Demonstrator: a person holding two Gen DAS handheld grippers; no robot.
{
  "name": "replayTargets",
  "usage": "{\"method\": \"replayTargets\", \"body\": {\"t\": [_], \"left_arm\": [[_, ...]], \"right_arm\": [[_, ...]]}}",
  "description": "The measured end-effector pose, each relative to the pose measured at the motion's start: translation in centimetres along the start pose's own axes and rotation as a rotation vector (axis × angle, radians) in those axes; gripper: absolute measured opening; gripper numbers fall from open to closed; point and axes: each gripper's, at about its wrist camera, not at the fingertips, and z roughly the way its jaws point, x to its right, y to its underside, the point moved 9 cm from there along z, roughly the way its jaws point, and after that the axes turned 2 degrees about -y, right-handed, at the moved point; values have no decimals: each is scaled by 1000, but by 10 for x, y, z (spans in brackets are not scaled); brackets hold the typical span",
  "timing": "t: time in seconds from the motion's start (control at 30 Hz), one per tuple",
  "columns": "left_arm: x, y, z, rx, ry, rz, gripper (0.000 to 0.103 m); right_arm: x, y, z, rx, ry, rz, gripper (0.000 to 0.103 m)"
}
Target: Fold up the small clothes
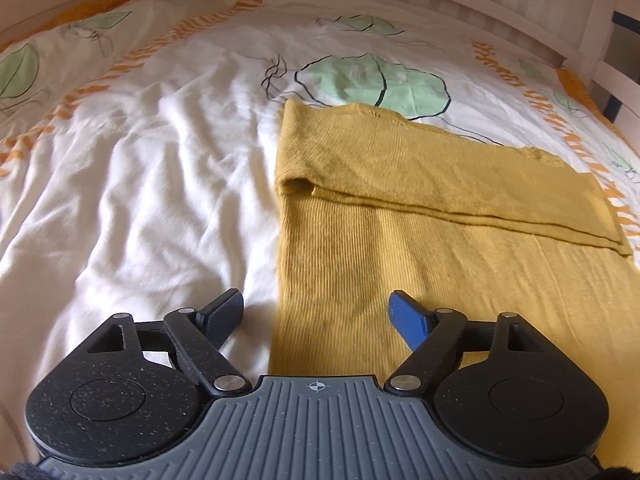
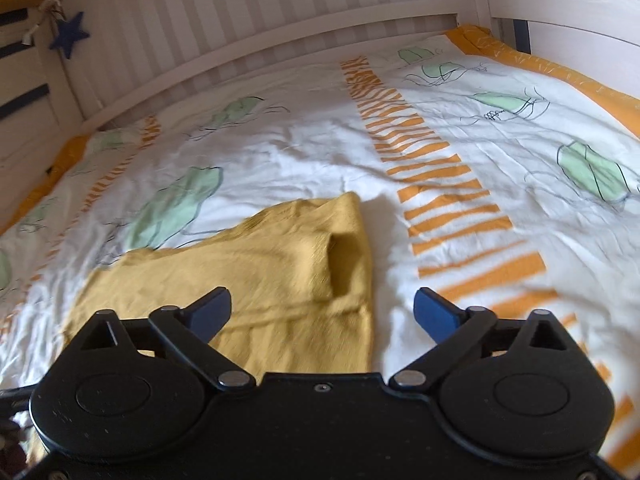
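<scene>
The mustard-yellow ribbed knit garment (image 1: 400, 216) lies flat on the white leaf-printed duvet (image 1: 160, 152), one sleeve already folded across its body. Further folds look outstanding. The left claw (image 1: 316, 314) and right claw (image 2: 322, 312) both gape wide, holding nothing.

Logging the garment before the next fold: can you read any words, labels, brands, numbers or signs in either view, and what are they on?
No readable text in either view.
Yellow garment: no tag, label or print showing.
Bed cover: only drawn green leaves and orange stripes, no lettering.
Left tongs: a small crosshair mark on the grey ribbed body, no letters or numbers.
Blue star hanging by the bed frame: plain.
</scene>
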Motion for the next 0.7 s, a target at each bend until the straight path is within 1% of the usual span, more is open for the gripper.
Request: {"method": "replayTargets", "body": {"t": [0.1, 0.2, 0.27, 0.43, 0.6, 0.7], "left_arm": [[1, 7, -20, 6, -6, 6, 79], [0, 14, -45, 28, -13, -2, 79], [-1, 18, -62, 45, -20, -8, 79], [-2, 26, -98, 85, -43, 4, 79], [7, 42, -121, 93, -14, 31, 79], [9, 54, -130, 84, 2, 23, 79]], "right_arm": [[-5, 12, -19, -9, -12, -9, 99], [-8, 25, -36, -14, -23, -14, 100], [-11, 33, -46, -24, -35, -15, 103], [-16, 52, -69, -47, -50, -10, 103], [-17, 70, -87, -64, -60, 15, 103], [-14, 82, -99, -72, -52, 36, 103]]}}
